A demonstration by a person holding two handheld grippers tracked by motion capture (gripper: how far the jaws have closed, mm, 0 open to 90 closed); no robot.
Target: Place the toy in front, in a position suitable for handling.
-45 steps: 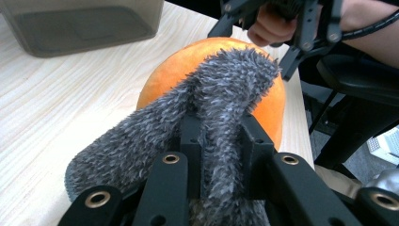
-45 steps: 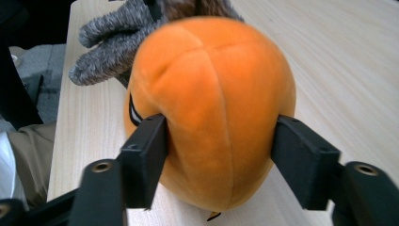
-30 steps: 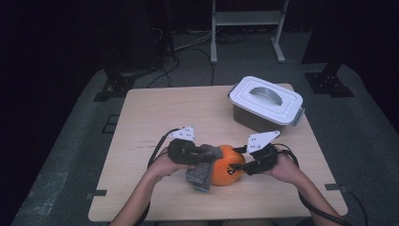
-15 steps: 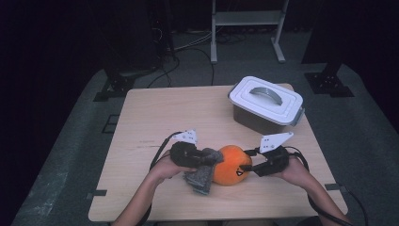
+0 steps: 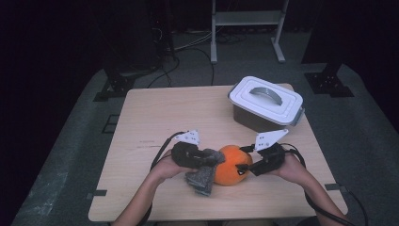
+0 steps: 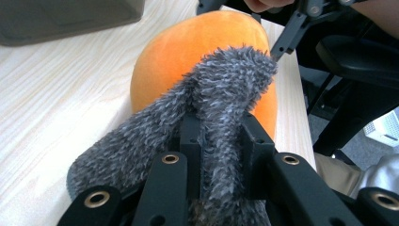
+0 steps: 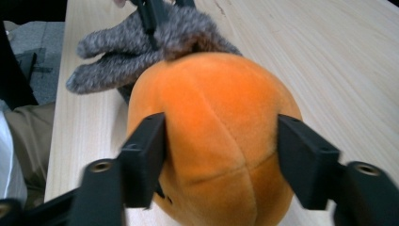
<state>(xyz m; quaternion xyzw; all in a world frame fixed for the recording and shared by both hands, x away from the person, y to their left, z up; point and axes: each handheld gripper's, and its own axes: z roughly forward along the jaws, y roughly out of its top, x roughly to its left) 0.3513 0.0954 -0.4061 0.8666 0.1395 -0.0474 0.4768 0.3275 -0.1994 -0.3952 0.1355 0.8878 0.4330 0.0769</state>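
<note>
Cloth touches pumpkin's left; lidded box lies behind.

One orange plush pumpkin, one grey fuzzy cloth, one lidded white container, two tools, left tool, right tool

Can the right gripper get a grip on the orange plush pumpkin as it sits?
Probably yes. The right gripper already straddles the orange plush pumpkin, its jaws just opened; the grey fuzzy cloth in the left gripper sits on the far side.
</note>
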